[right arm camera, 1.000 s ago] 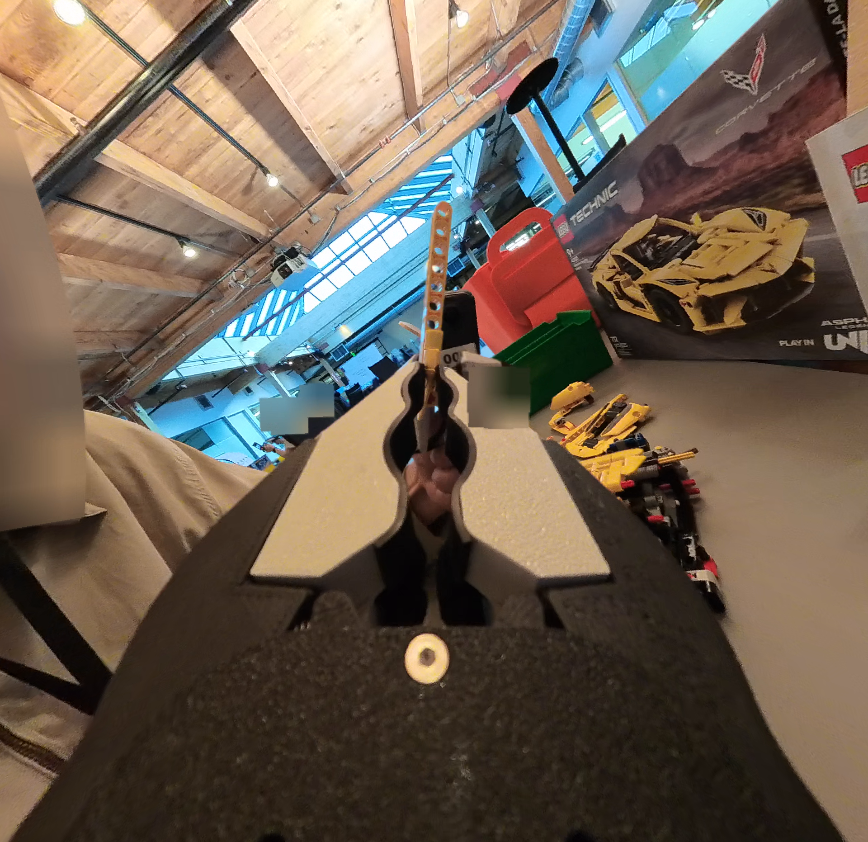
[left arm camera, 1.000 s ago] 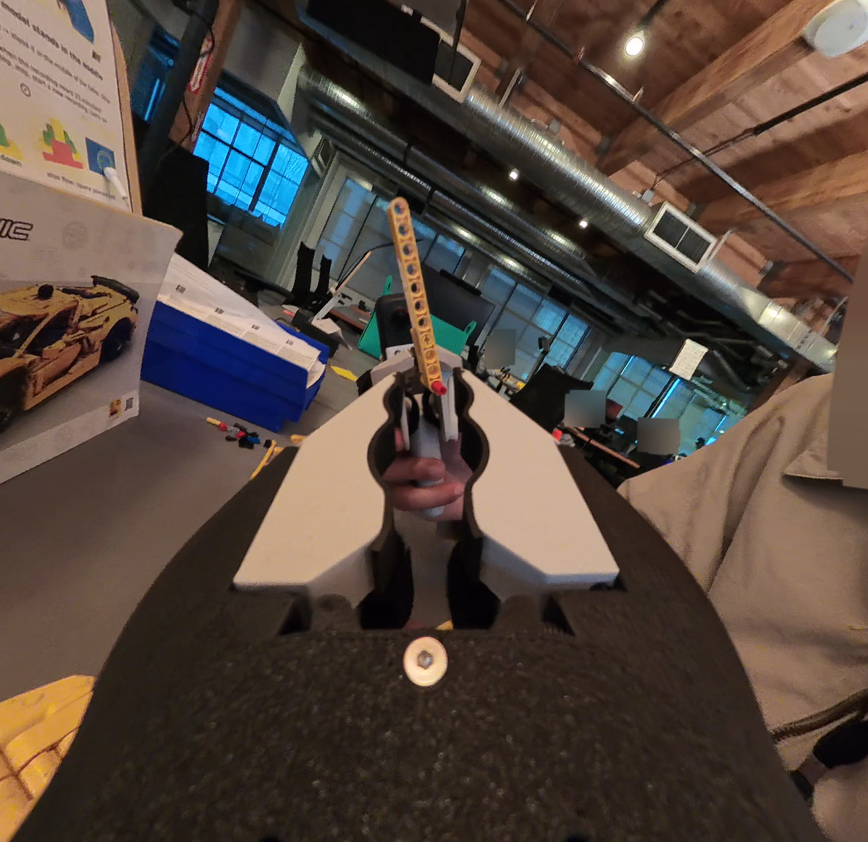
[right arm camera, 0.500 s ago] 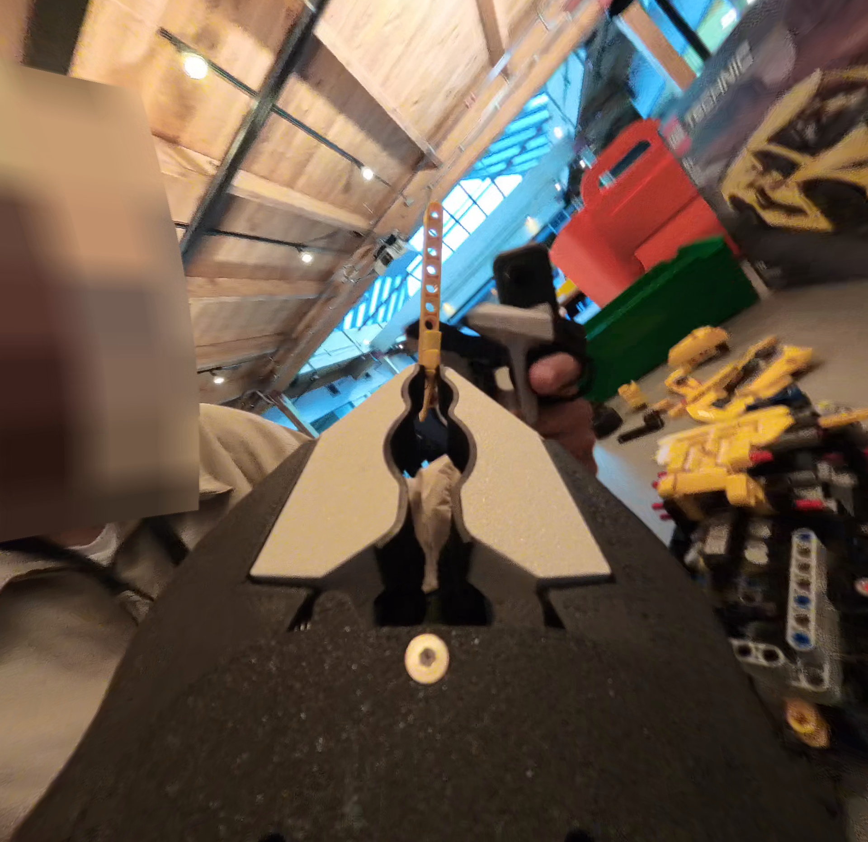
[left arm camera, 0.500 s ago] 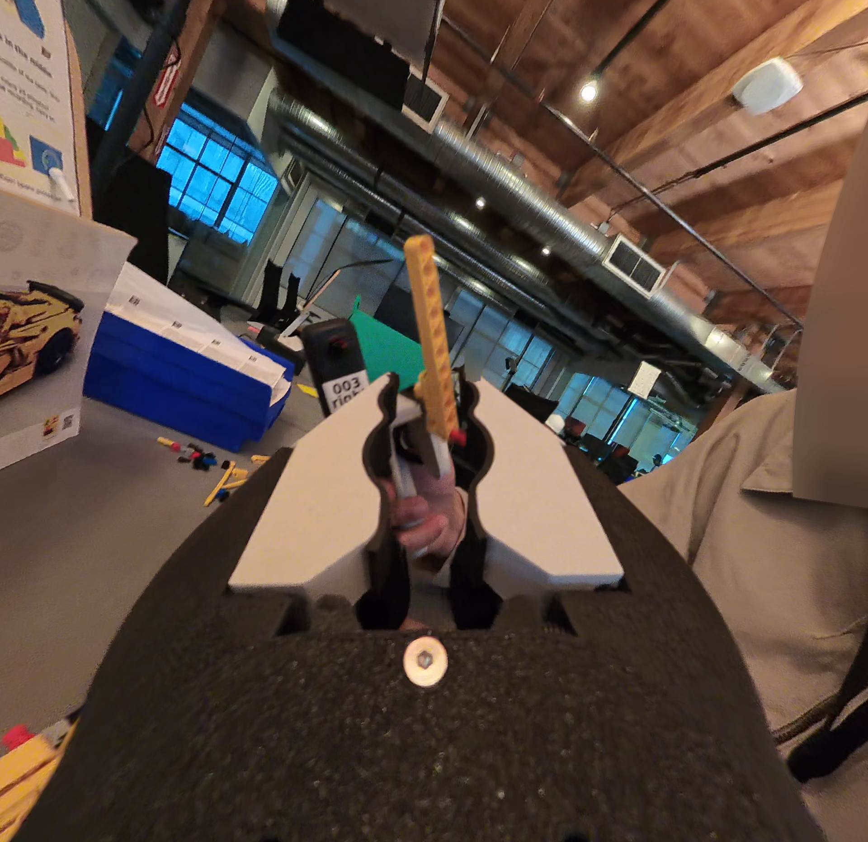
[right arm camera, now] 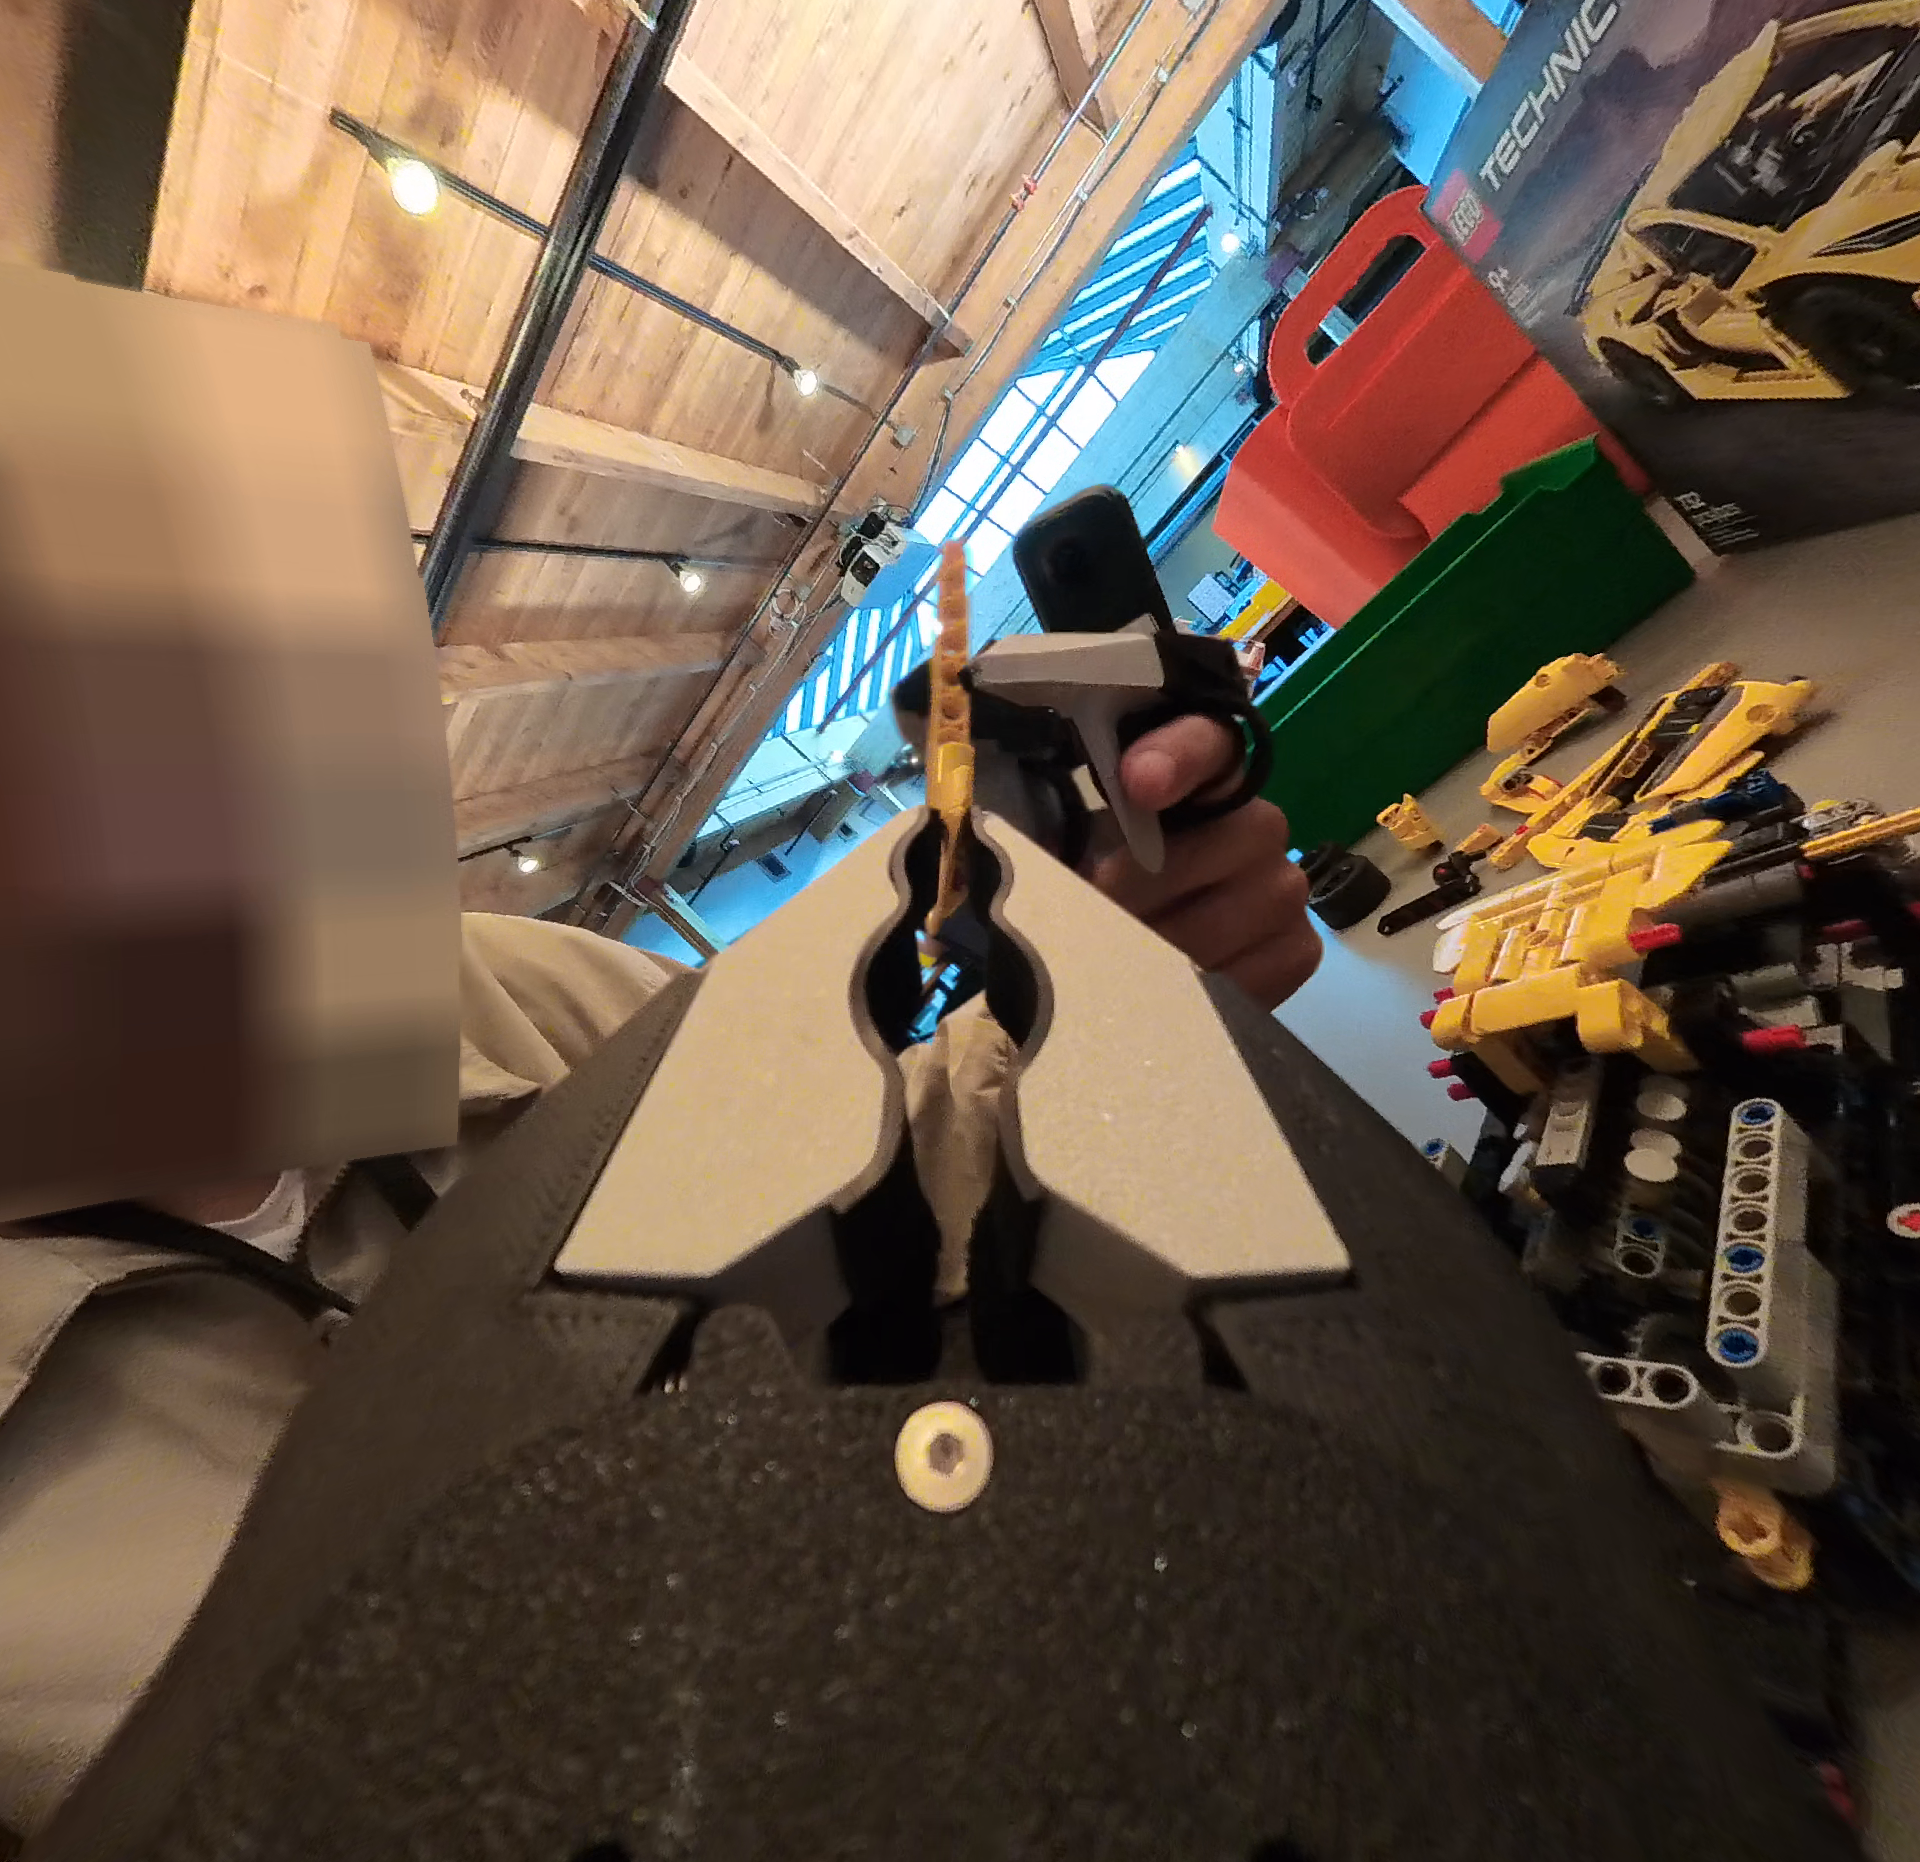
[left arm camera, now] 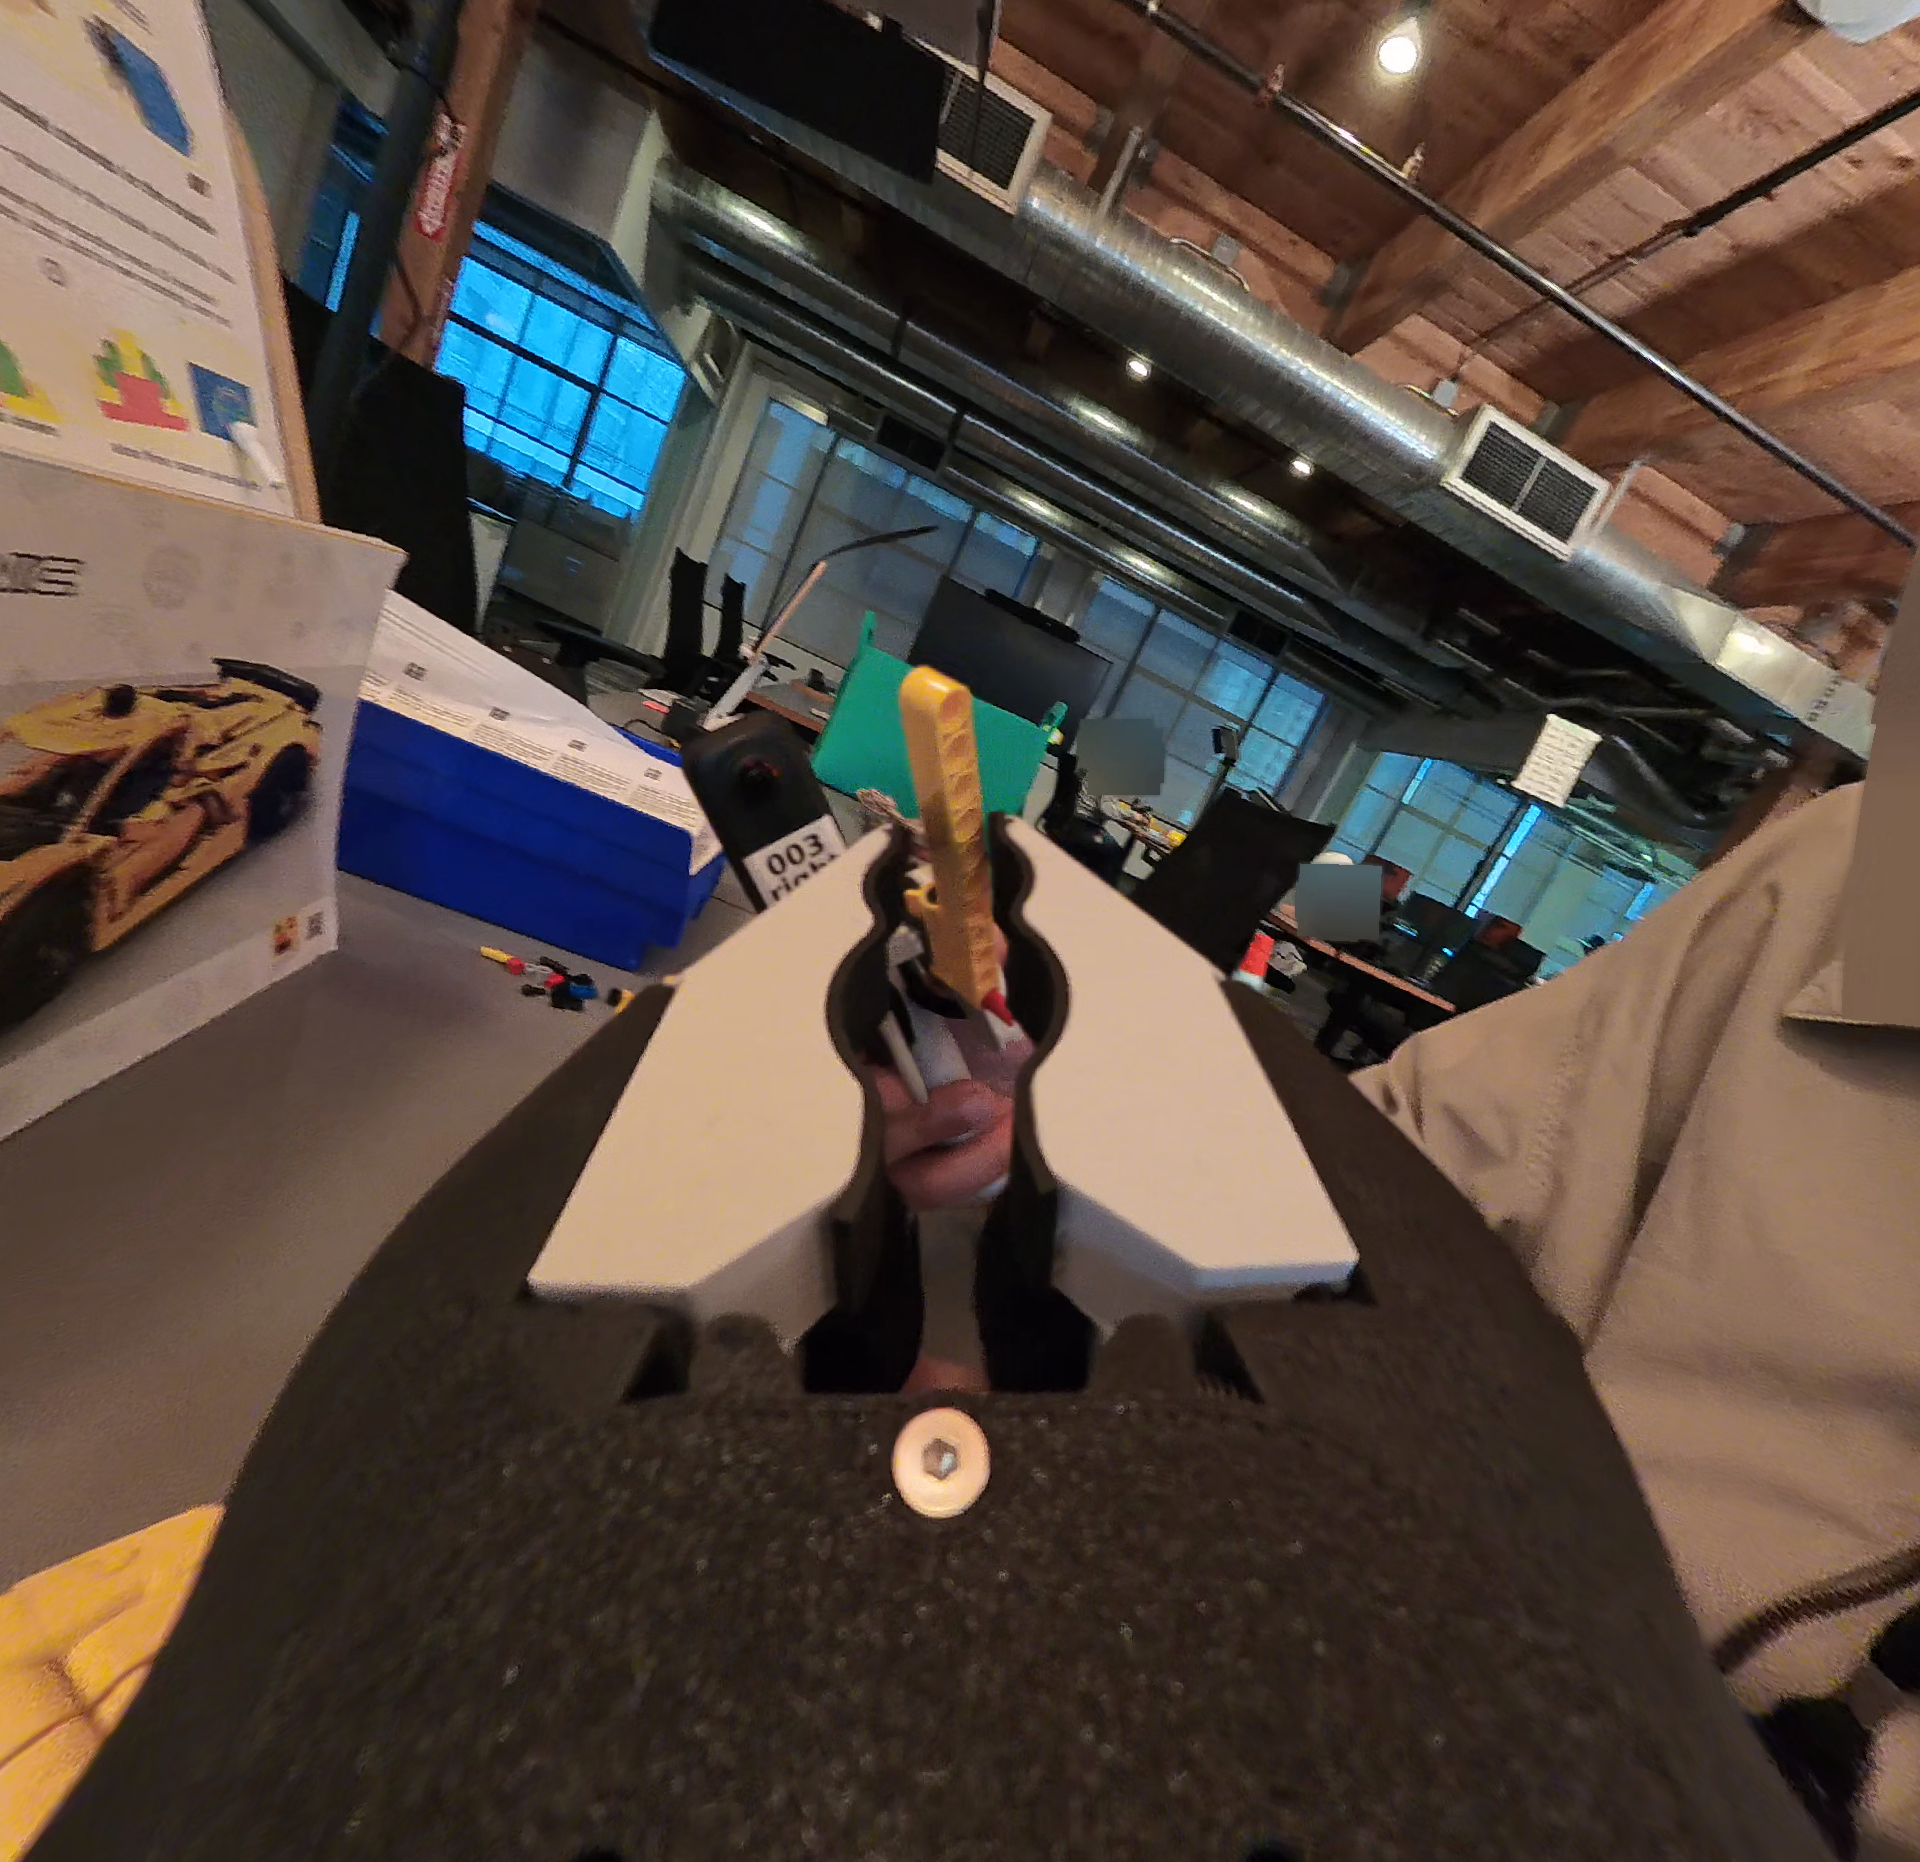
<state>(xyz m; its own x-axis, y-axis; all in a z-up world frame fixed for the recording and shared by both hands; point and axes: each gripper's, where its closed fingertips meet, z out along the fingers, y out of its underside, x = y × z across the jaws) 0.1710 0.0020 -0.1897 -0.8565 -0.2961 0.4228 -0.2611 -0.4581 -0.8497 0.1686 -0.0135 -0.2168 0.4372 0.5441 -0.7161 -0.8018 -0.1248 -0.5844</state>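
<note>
Beam-wise, both grippers are pinching the same long yellow holed beam, and it sticks up past the fingertips in both wrist views. The left gripper has its fingers closed on the beam's lower part, which tilts a bit left at the top, with a small red pin poking out near its bottom end. Off to that gripper's left there's a box with a yellow car picture, then a blue bin, with tiny loose parts on the grey table in front of it.

The right gripper is clamped on the beam too, seen edge-on and thin here. Just right of it, the left gripper's handle sits in a hand. Further right are a green bin and a half-built yellow and black model car.
</note>
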